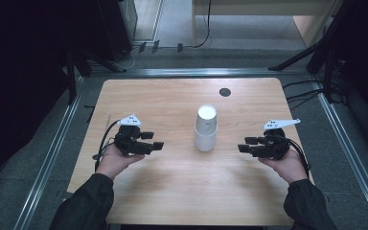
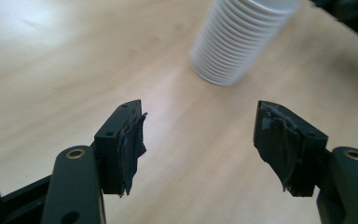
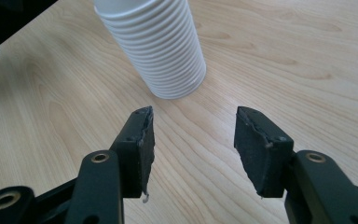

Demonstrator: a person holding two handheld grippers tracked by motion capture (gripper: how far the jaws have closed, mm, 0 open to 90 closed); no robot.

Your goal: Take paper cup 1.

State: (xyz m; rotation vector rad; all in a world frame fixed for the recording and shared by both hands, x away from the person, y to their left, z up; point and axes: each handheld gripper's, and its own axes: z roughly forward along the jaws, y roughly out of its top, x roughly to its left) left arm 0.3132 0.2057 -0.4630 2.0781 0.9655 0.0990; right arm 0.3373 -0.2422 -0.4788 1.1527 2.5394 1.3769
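At the middle of the wooden bench (image 1: 172, 100) stands an upright stack of white ribbed cups (image 1: 205, 128). The left claw (image 1: 154, 140), held toward the bench's left edge, has its jaws spread wide with nothing between them, well apart from the stack. The right claw (image 1: 247, 144), toward the right edge, is likewise spread and empty, pointing at the cups without touching them.
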